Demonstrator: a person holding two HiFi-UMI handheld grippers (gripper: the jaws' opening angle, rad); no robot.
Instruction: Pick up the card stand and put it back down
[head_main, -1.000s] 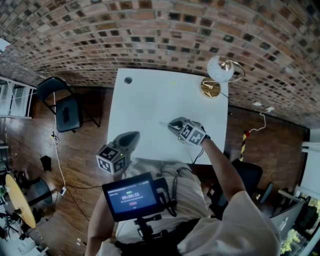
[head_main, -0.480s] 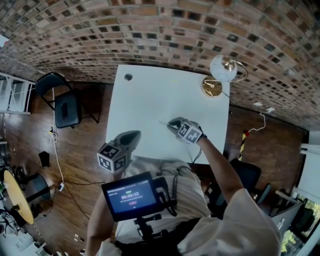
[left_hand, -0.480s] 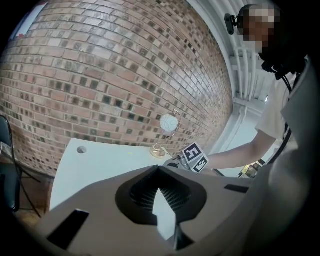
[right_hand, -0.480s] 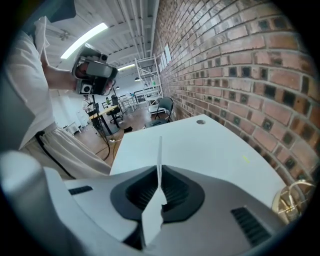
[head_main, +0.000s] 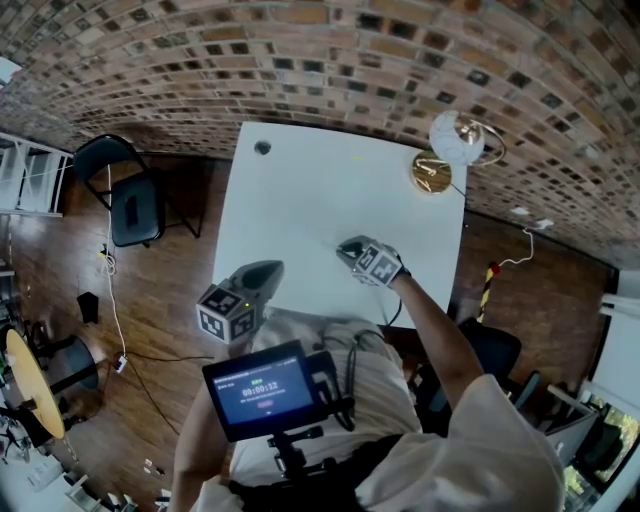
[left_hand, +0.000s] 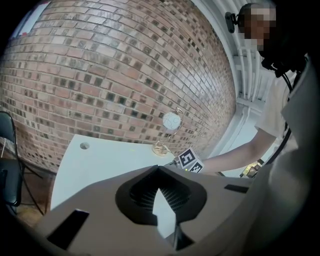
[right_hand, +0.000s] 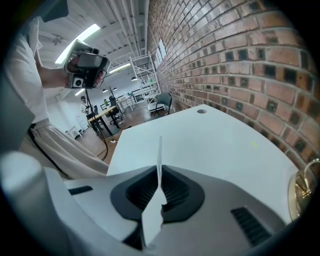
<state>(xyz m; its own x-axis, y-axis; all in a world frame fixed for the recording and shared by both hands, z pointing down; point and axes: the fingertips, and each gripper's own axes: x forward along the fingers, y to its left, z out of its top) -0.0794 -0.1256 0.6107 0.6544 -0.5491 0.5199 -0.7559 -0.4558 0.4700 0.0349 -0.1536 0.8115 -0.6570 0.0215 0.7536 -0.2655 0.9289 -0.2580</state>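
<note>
Head view puts my right gripper (head_main: 346, 247) over the white table (head_main: 300, 195), a little toward 4 o'clock from its middle, aimed at about 10 o'clock. Its jaws are pressed together on the card stand (head_main: 327, 243), a thin pale sheet that pokes out past the tips toward 10 o'clock. In the right gripper view the card stand (right_hand: 160, 155) shows edge-on as a narrow upright sliver. The ribbed pads (right_hand: 175, 192) clamp it from both sides, and its top edge rises above them. I cannot tell whether its lower edge touches the table.

My left gripper (head_main: 268, 271) hangs at the table's 7 o'clock edge, well apart from the right one. Its jaws meet at the tips and have nothing between them.

A gold-based ornament (head_main: 441, 160) with a white globe stands at the table's 1 o'clock corner. A small round hole (head_main: 262, 148) sits near the 11 o'clock corner.
</note>
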